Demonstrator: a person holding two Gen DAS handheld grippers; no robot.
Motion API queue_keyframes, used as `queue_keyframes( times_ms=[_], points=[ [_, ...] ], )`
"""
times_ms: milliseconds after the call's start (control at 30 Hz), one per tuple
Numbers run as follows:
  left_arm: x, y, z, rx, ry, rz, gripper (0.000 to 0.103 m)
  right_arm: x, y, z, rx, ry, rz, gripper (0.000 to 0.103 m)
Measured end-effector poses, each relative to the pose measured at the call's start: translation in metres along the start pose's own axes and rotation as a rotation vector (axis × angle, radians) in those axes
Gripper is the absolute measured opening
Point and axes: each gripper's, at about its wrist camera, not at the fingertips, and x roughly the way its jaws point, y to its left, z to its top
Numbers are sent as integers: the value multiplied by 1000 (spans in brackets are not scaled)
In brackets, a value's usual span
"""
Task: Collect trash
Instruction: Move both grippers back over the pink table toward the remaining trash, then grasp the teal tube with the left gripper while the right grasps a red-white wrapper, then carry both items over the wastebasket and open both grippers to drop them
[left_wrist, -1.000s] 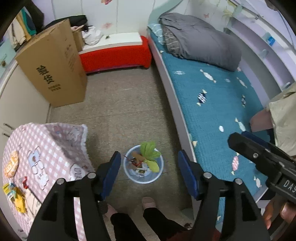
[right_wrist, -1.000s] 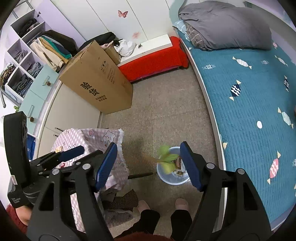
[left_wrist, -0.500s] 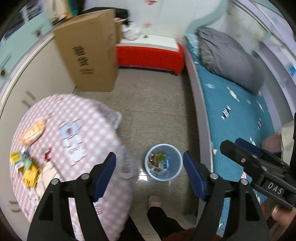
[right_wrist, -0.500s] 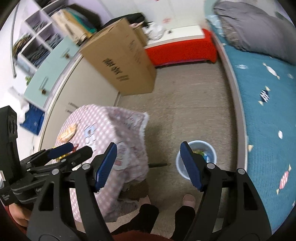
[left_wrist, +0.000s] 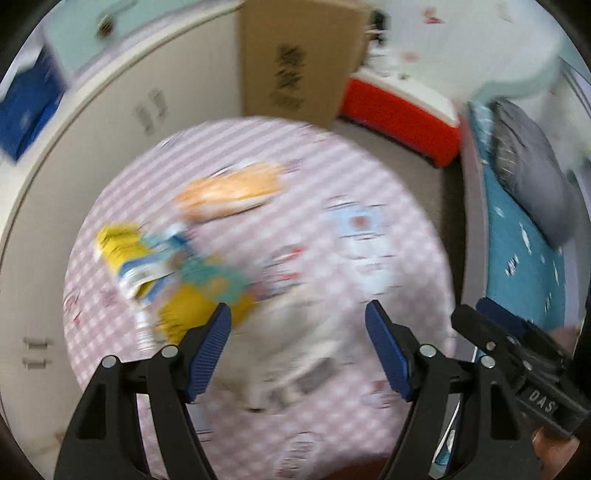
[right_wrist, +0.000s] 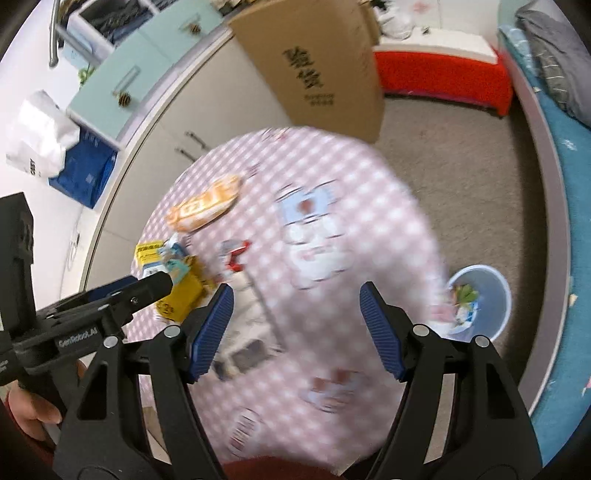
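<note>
Both views are blurred by motion. My left gripper (left_wrist: 298, 343) is open and empty above a round table with a pink checked cloth (left_wrist: 369, 184). On it lie an orange snack bag (left_wrist: 229, 194), yellow and teal wrappers (left_wrist: 155, 266) and a pale crumpled item (left_wrist: 295, 354). My right gripper (right_wrist: 295, 325) is open and empty over the same table (right_wrist: 332, 177). The orange bag (right_wrist: 203, 208), yellow wrappers (right_wrist: 177, 291) and a red scrap (right_wrist: 236, 258) show there. The blue trash bin (right_wrist: 480, 306) with trash inside stands on the floor to the right.
A tall cardboard box (right_wrist: 317, 70) stands behind the table beside a red bench (right_wrist: 443, 74). A bed with a teal cover (left_wrist: 524, 251) runs along the right. Cupboards (right_wrist: 122, 88) line the left wall.
Both grippers have swung left from above the trash bin to above the table. Both stayed open and empty.
</note>
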Motion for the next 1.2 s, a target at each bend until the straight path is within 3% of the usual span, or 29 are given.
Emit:
queue_keyframes(
  times_ms=[200, 400, 567, 633, 767, 833, 933, 1000, 1100, 1200],
  points=[
    [29, 84, 12, -175, 81, -86, 73, 49, 49, -3, -1, 37, -14, 70],
    [62, 109, 30, -220, 130, -153, 73, 82, 69, 1, 8, 60, -48, 69],
    [86, 115, 38, -244, 179, -191, 59, 105, 79, 8, -8, 81, -78, 62],
    [92, 114, 38, -242, 185, -198, 46, 114, 81, 10, -17, 92, -91, 60],
    [92, 116, 41, -235, 165, -214, 33, 133, 85, 13, -54, 123, -111, 55],
    [88, 117, 43, -227, 148, -204, 18, 140, 87, 13, -71, 132, -117, 51],
    [79, 119, 44, -222, 132, -219, 18, 150, 90, 13, -94, 141, -121, 47],
    [74, 117, 44, -212, 118, -215, 18, 156, 91, 12, -114, 154, -119, 34],
    [63, 114, 43, -213, 93, -212, 17, 155, 92, 12, -144, 147, -98, 27],
    [47, 106, 42, -205, 52, -204, 17, 141, 87, 13, -126, 124, -59, 26]
  ],
)
